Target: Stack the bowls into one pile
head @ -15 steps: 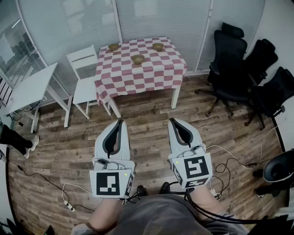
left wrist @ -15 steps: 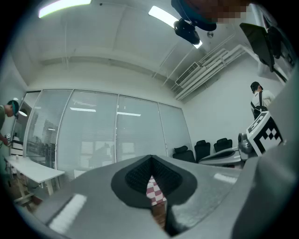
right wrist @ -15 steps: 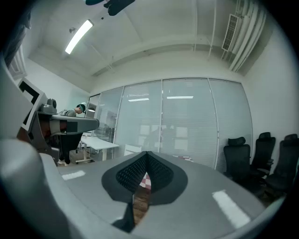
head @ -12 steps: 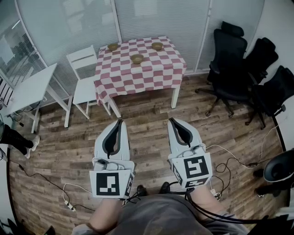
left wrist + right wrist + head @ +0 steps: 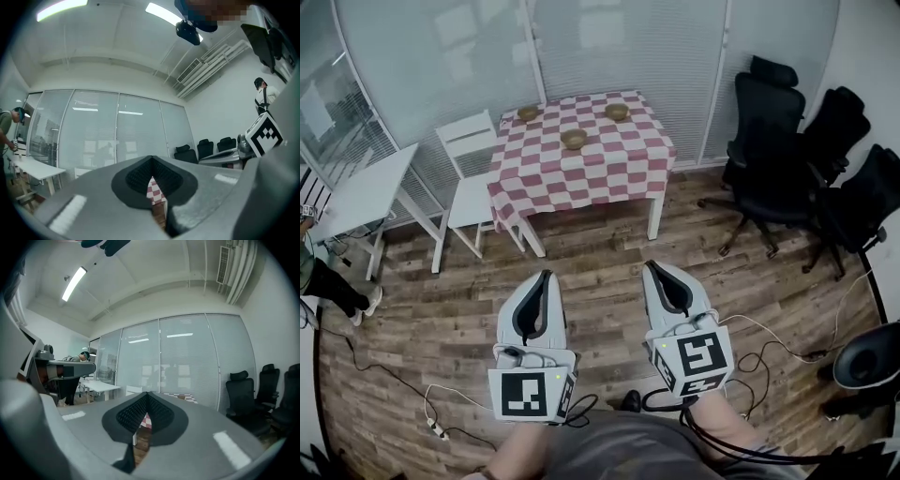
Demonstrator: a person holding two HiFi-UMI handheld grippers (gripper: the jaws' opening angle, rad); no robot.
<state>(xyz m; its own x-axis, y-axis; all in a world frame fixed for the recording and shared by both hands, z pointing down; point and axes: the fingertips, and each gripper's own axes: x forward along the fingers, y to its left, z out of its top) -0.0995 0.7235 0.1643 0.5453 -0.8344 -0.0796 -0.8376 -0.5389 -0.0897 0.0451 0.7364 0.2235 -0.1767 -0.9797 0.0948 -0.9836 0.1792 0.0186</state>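
Status: approach phase; no contact with any bowl yet.

Left gripper (image 5: pixel 545 276): jaws closed tip to tip, nothing between them; only a sliver of checked cloth visible through the gap in the left gripper view.
Right gripper (image 5: pixel 652 267): same condition, jaws together and empty.
Both carried low and side by side in front of the body, pointing at the table (image 5: pixel 581 183), well apart from it. Probably kept closed as a carrying posture, since nothing lies within reach.

Location of task items: three separate bowls on the red-and-white checked cloth, none stacked.
- far-left bowl (image 5: pixel 528 113), close to the far left corner.
- far-right bowl (image 5: pixel 617 112), by the far edge toward the right.
- middle bowl (image 5: pixel 574 139), nearer, between the other two and apart from both.

Spread out as a starting layout, so judged as needing at least two lifts to form one pile.

Surroundings: white chair (image 5: pixel 473 173) just left of the table; black office chairs (image 5: pixel 773 141) at the right; wooden floor between body and table.

Change against the earlier head view: table and bowls lower in the picture and slightly left; both grippers also lower in the picture. Consistent with a shift of the head camera, possibly a step forward. Jaw state unchanged; bowl positions on the cloth unchanged.
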